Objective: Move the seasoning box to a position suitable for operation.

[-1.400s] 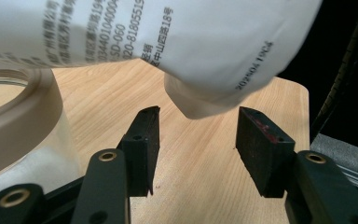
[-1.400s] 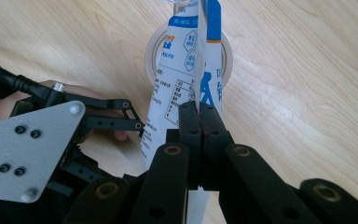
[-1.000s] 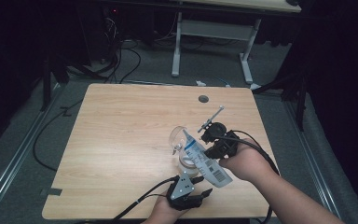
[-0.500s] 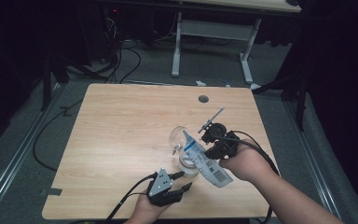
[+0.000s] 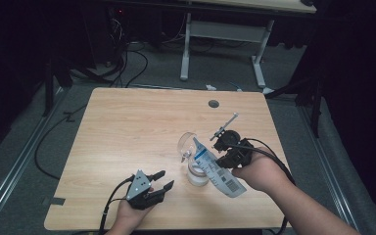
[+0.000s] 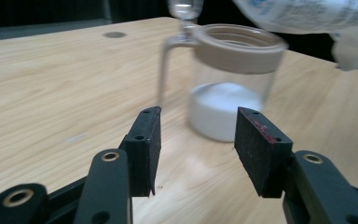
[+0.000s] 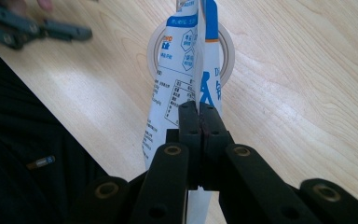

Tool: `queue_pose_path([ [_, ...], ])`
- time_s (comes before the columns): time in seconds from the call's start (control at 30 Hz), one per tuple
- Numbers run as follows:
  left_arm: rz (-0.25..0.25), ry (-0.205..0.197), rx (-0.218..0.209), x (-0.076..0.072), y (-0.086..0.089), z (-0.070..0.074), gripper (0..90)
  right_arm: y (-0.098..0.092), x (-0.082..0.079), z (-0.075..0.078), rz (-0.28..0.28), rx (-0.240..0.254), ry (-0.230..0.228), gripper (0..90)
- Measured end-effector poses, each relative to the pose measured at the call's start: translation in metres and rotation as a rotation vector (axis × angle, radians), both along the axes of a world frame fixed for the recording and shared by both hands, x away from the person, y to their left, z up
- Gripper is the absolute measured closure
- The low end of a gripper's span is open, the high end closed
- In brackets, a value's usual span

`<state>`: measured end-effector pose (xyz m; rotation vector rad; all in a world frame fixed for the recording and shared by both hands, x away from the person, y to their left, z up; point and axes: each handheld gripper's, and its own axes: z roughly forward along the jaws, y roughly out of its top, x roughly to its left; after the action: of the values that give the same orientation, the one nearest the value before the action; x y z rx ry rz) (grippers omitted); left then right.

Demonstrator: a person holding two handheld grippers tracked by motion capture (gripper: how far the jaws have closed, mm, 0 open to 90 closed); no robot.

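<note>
The right tool (image 5: 225,155) is clamped tight on a white and blue bag (image 5: 216,167), its jaws pressed together on the thin plastic. It holds the bag tilted with the open end over the mouth of a glass jar (image 5: 196,172), likely so the contents can run down into the jar. The jar stands upright on the table (image 5: 127,127) with a layer of white powder (image 6: 223,109) at its bottom and its hinged lid (image 5: 188,143) swung back, which leaves the mouth free.

The left tool (image 5: 159,180) lies low near the front edge of the table, a little apart from the jar, with its jaws apart and nothing between them. In the left gripper view the jar stands just ahead of the open jaws, so this tool looks placed to steady it if needed.

The rest of the table is bare apart from a small round hole (image 5: 213,104) near the far edge. Nothing blocks the pour; the upright lid beside the bag is the one thing the bag could catch on.
</note>
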<state>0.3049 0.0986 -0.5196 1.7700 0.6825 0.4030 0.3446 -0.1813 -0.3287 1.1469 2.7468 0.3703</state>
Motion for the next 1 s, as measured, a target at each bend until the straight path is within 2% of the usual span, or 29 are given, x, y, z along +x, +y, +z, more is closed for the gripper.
queue_pose_path([
  [0.07, 0.009, -0.003, -0.004, 0.000, 0.005, 0.000, 51.4, -0.001, 0.000, 0.000, 0.001, 0.005, 0.000, 90.0],
  [0.1, 0.037, -0.011, -0.002, 0.001, 0.016, 0.001, 51.3, -0.002, -0.001, 0.000, 0.002, 0.010, -0.002, 90.0],
  [0.13, 0.037, -0.011, -0.002, 0.001, 0.016, 0.001, 51.2, -0.002, -0.001, 0.000, 0.001, 0.011, -0.004, 90.0],
  [0.17, 0.061, -0.010, -0.001, 0.002, 0.028, 0.003, 51.2, -0.003, -0.001, 0.000, -0.008, 0.009, -0.005, 90.0],
  [0.23, 0.089, -0.007, -0.009, 0.003, 0.041, 0.002, 51.2, -0.005, -0.001, 0.000, -0.003, 0.016, -0.009, 90.0],
  [0.4, 0.126, 0.008, -0.012, 0.004, 0.058, -0.001, 51.2, -0.011, -0.001, 0.001, -0.020, 0.028, -0.018, 90.0],
  [0.47, 0.130, 0.010, -0.013, 0.004, 0.060, -0.001, 51.2, -0.013, -0.001, 0.002, -0.040, 0.034, -0.019, 90.0],
  [0.5, 0.132, 0.013, -0.015, 0.004, 0.061, -0.001, 51.1, -0.015, 0.000, 0.003, -0.028, 0.038, -0.028, 90.0],
  [0.67, 0.137, 0.016, -0.032, 0.004, 0.063, 0.000, 50.9, -0.020, 0.001, 0.007, -0.047, 0.041, -0.040, 90.0],
  [0.9, 0.137, 0.017, -0.033, 0.004, 0.063, -0.001, 50.8, -0.033, 0.007, 0.002, -0.078, 0.024, -0.047, 90.0],
  [1.0, 0.136, 0.019, -0.036, 0.004, 0.063, -0.001, 50.7, -0.042, 0.011, -0.006, -0.135, 0.018, -0.036, 90.0],
])
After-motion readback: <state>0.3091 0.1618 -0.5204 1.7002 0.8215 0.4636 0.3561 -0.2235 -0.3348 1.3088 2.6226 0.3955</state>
